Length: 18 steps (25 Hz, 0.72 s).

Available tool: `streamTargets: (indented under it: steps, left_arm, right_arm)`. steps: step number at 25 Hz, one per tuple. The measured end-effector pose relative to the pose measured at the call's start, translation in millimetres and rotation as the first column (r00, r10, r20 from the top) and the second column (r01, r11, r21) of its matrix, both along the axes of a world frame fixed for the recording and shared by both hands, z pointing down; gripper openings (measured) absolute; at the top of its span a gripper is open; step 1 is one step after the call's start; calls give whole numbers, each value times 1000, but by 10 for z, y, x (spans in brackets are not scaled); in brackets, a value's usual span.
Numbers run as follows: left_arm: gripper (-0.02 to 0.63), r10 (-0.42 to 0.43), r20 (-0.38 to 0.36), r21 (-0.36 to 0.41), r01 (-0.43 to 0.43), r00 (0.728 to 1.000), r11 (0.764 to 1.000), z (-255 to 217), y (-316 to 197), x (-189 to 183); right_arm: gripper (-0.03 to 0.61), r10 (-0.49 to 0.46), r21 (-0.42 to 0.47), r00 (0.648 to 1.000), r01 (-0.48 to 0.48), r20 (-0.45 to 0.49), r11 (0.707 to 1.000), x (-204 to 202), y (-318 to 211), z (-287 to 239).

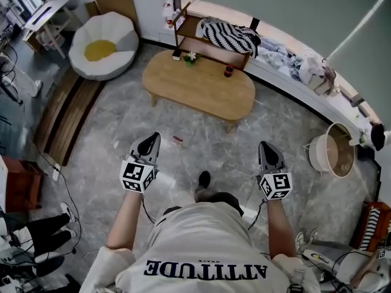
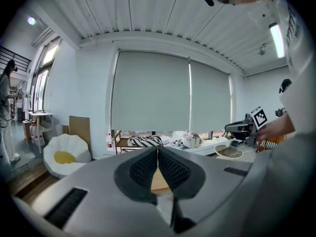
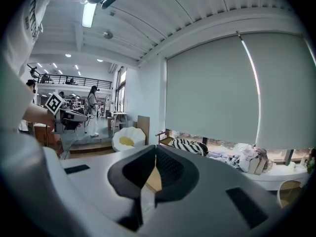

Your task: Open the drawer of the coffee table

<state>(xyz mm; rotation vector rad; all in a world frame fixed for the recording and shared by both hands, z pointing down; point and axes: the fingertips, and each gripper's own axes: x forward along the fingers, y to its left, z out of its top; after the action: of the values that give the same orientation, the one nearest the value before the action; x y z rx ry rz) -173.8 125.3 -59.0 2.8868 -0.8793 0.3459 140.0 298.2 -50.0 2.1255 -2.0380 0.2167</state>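
Table (image 1: 201, 89) well beyond left tool (image 1: 153, 138), right tool (image 1: 266, 145)

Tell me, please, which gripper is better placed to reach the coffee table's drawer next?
Right, marginally. Both the left gripper and right gripper are shut, empty and short of the coffee table, whose near edge comes closer on the right. No drawer shows yet.
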Motion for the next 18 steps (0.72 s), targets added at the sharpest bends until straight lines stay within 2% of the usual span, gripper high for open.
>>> streamTargets:
  steps: [8, 18]
  left_arm:
    - [21, -9, -4, 8, 9, 1000, 1000, 38, -399, 529]
    - [21, -4, 26, -4, 4, 1000, 1000, 127, -621, 1047]
  right_arm:
    - [20, -34, -8, 999, 34, -27, 999, 457, -463, 61]
    - [20, -42, -14, 999, 42, 0, 999, 933, -745, 151]
